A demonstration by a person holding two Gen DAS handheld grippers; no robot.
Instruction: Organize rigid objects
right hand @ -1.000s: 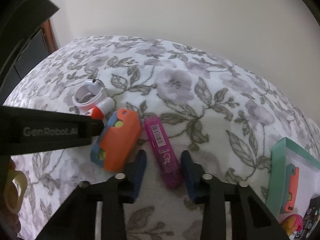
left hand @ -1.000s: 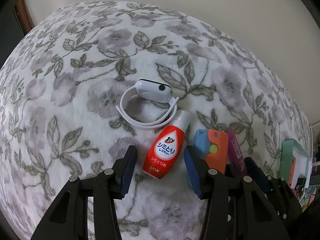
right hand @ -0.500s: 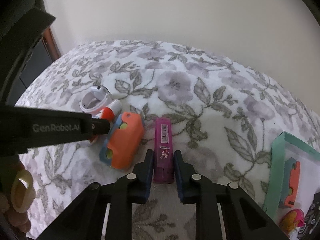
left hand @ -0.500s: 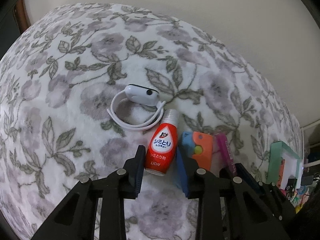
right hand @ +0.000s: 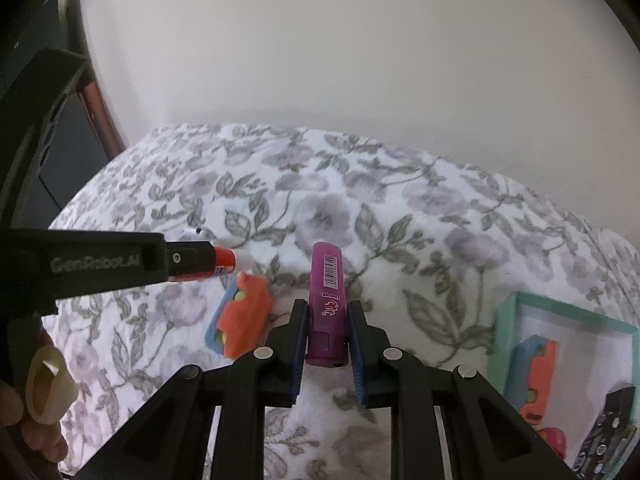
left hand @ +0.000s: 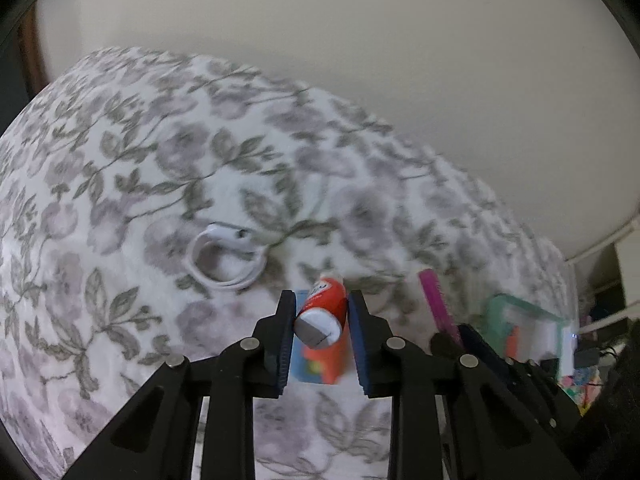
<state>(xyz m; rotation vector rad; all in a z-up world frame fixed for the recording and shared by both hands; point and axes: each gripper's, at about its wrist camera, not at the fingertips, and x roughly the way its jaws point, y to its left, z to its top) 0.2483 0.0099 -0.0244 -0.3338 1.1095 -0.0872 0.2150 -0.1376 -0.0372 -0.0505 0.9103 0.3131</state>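
While both grippers have something in their grip, most of the sorting looks undone as far as I can tell. The left gripper [left hand: 322,320] is clamped on the small red plastic bottle with the white base [left hand: 323,312], lifted clear of the floral fleece blanket [left hand: 120,200], and the right gripper [right hand: 328,334] is squeezing the purple plastic highlighter pen [right hand: 326,300] near its back end, also up off the fabric. Left lying on the blanket: the orange-and-blue toy car block [right hand: 242,314] just beside the pen, plus the white wristband with a small white module [left hand: 226,256] further back. Over on the right there's a teal-rimmed white box [right hand: 560,312] that already has another orange-and-blue block [right hand: 534,372] in it, so I'd guess that's where stuff goes. So maybe one piece is filed, two are in the air, two are waiting.
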